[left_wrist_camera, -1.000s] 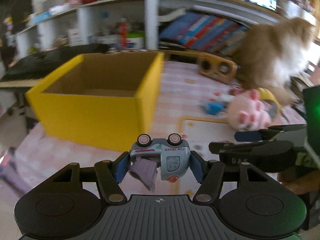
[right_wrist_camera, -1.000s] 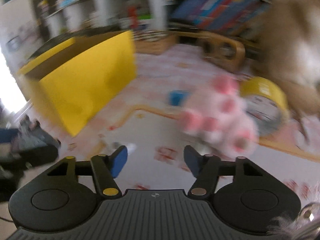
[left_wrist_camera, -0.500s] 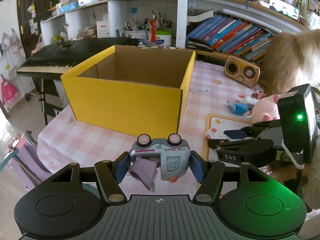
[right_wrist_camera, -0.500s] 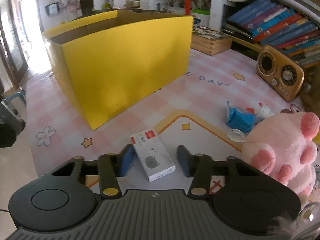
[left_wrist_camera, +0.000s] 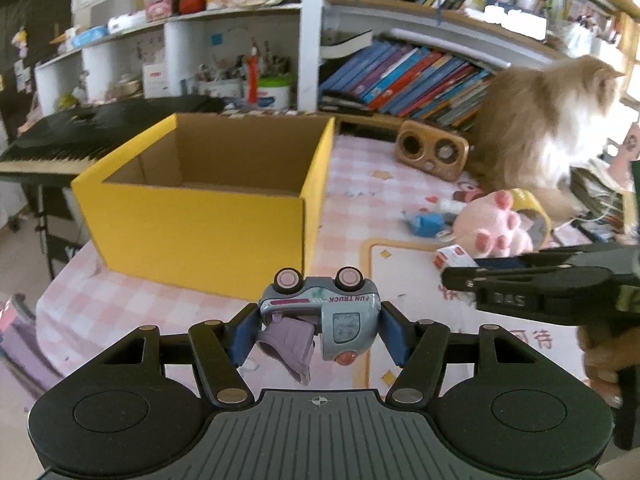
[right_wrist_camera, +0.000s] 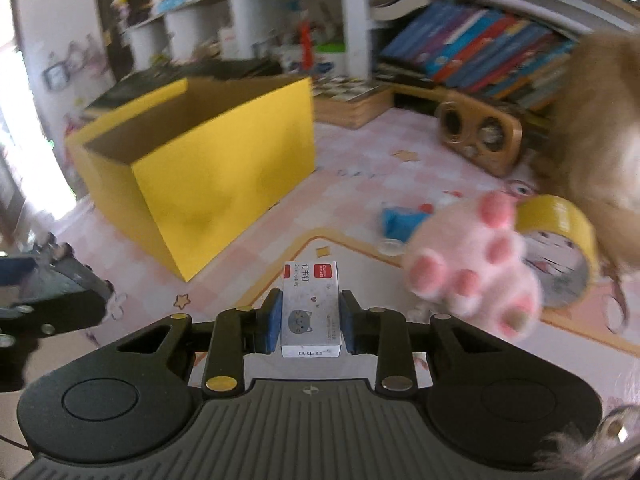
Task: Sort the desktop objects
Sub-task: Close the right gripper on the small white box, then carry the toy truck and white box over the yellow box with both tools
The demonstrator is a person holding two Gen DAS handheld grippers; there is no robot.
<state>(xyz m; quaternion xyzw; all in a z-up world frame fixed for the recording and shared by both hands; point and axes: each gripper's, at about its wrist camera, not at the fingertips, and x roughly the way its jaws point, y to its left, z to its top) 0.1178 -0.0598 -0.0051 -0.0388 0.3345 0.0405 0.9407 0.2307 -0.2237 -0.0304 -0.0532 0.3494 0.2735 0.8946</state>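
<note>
Blue-grey toy truck upside down, wheels up, clamped in left tool, held above near counter edge. White staple box pinched between pads of right tool, long axis pointing forward along fingers; lifted or touching counter, cannot tell. Yellow cardboard box lies ahead of left tool, ahead-left of right tool; open top empty as far as visible. Left tool likely nearer. Beyond: pink plush paw, yellow tape roll, cat.
</note>
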